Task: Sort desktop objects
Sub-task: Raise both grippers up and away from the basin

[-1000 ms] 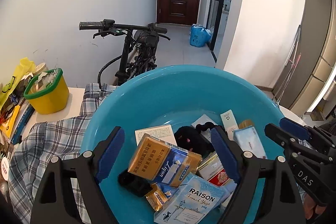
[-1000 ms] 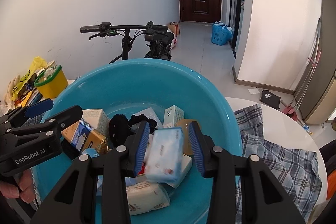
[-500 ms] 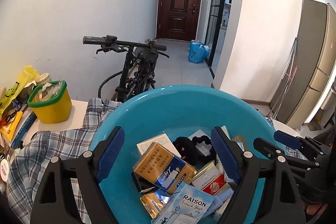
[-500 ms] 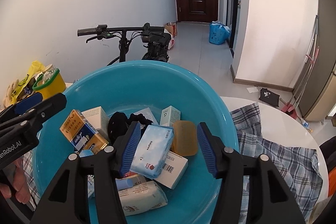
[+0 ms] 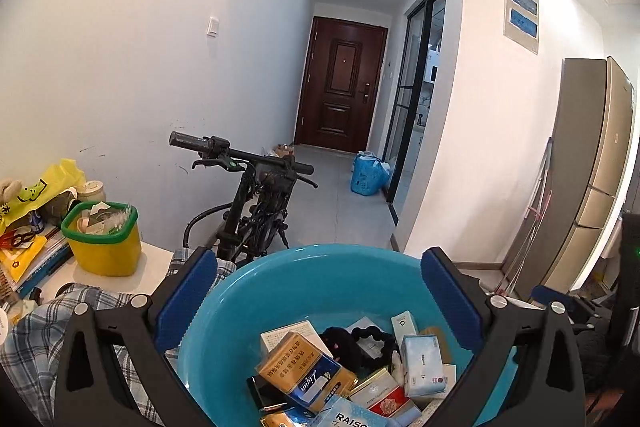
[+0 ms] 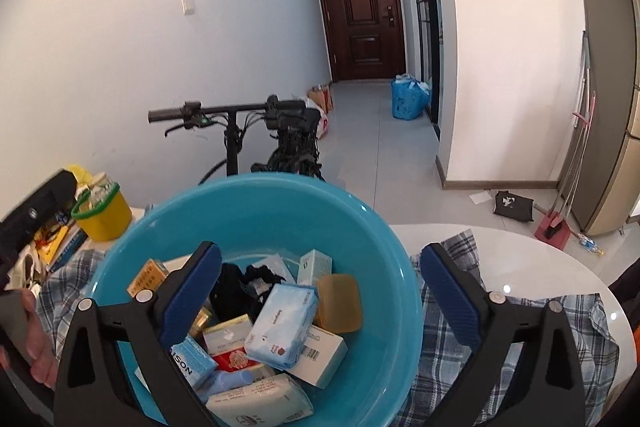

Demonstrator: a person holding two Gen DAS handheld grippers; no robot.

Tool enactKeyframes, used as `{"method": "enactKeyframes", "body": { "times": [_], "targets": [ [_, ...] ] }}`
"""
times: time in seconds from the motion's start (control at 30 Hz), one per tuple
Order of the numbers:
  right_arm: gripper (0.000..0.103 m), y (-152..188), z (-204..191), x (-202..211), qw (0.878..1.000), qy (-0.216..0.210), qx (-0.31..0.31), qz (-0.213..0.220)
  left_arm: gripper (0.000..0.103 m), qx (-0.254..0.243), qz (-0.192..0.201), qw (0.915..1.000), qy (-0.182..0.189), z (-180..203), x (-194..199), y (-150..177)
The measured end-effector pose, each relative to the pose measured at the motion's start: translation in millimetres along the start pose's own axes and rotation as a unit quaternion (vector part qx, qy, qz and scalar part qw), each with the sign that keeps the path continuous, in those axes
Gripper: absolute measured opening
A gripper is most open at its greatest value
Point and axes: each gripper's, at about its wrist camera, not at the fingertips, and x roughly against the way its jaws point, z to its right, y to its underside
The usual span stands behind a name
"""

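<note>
Item: blue basin [image 6: 384, 227], standing on a checked cloth [image 6: 520, 327] over the white surface [image 6: 540, 247], holding the sorted desktop things.

Contents: tissue pack [image 6: 282, 323] lying on top at the middle; amber soap [image 6: 340, 303] touching its far side; white barcode box [image 6: 320, 355] under it; gold-and-blue box [image 5: 306, 373] toward the left wall; black hair ties [image 6: 236, 287] at the back; red-and-white pack [image 6: 232, 359]; soft tissue packet [image 6: 260, 403] at the near rim.

Left claw [image 5: 320, 311]: spread wide, nothing held, raised over the basin.

Right claw [image 6: 320, 303]: spread wide, nothing held, above the tissue pack without touching it.

Step, as judged: a drop into the basin looks complete; the next thing must be fetched. Advice: lift each claw straight above the rim before swinging aside, so the wall is not knocked and the basin does not slide on the cloth.

Surroundings: yellow bin [image 5: 102, 239] and a heap of books and bags [image 5: 28, 239] at the surface's left edge; bicycle [image 5: 256, 203] beyond the far edge.

Obstructions: the two claws are close together; cloth folds may snag a finger.
</note>
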Motion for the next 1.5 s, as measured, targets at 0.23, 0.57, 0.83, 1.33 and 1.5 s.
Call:
{"method": "enactKeyframes", "body": {
  "times": [0.23,0.57,0.83,1.33,1.5],
  "targets": [
    [0.099,-9.4,-3.5,17.1,0.999,0.017,0.022,0.036,0.103,-0.014,0.012,0.9998,-0.005,6.6,4.6,0.9],
    [0.099,-11.6,1.6,17.5,0.999,0.018,0.013,0.033,0.103,-0.034,-0.001,0.9994,-0.011,11.2,-0.5,4.2],
    [0.099,-9.6,-6.6,19.1,0.998,0.032,0.041,0.032,0.103,-0.035,0.012,0.9993,-0.002,11.7,5.8,2.2],
    [0.099,-11.6,-23.5,45.2,0.994,0.043,0.066,0.069,0.103,-0.015,0.003,0.9998,0.012,12.1,7.2,6.0],
    [0.099,-12.9,-24.9,50.1,0.996,0.027,0.046,0.072,0.103,-0.04,0.018,0.999,0.008,20.9,23.8,1.3]
  ]
}}
